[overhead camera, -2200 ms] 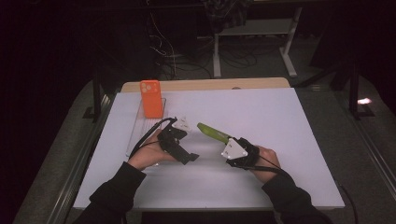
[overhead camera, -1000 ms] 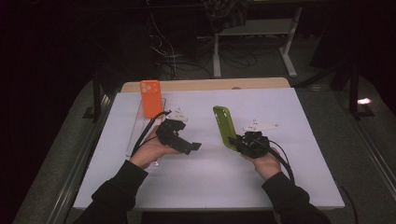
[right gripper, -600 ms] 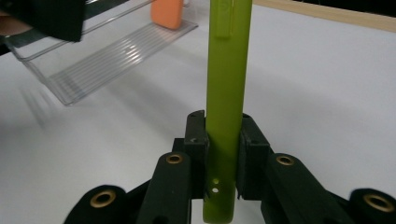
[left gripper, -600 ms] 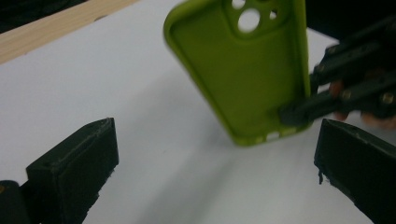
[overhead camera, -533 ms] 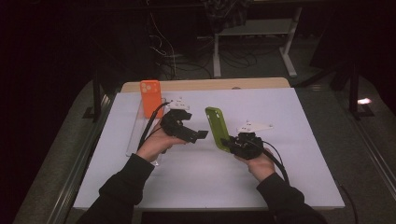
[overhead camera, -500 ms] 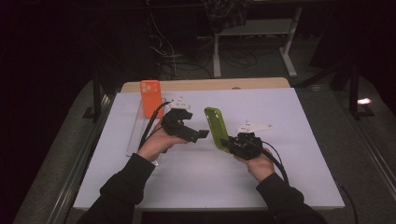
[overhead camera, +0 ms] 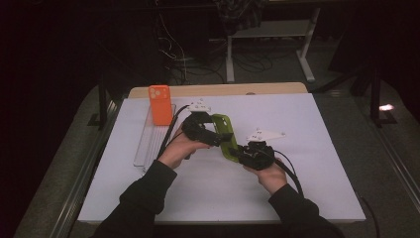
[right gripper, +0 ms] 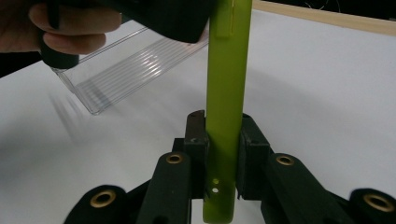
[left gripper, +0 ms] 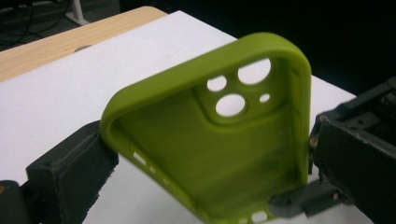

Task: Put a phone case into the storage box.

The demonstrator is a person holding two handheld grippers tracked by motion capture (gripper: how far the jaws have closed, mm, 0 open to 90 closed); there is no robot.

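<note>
Plainly, in the high view the green soft-plastic phone case point(overhead camera: 225, 136) is held off the white table surface point(overhead camera: 317, 148) between the two hands, its long axis running from about 11 o'clock down to 5 o'clock. The right gripper point(overhead camera: 241, 154) clamps its lower end; the left gripper point(overhead camera: 214, 140) comes in from 9 o'clock at mid-length. An orange phone case point(overhead camera: 160, 104) stands upright at the far end of a clear ribbed plastic tray point(overhead camera: 148, 144), well apart at 10 o'clock.

Left gripper view: the green case, hollow side facing the camera and camera cut-outs at 1 o'clock, sits between the jaws. The left jaw touches one long edge; the right jaw stands just beside the other, so this gripper appears not yet clamped.

Right gripper view: the case rises edge-on toward 12 o'clock, pinched firmly between both pads. Judgement: the left gripper need only close across the width.
</note>
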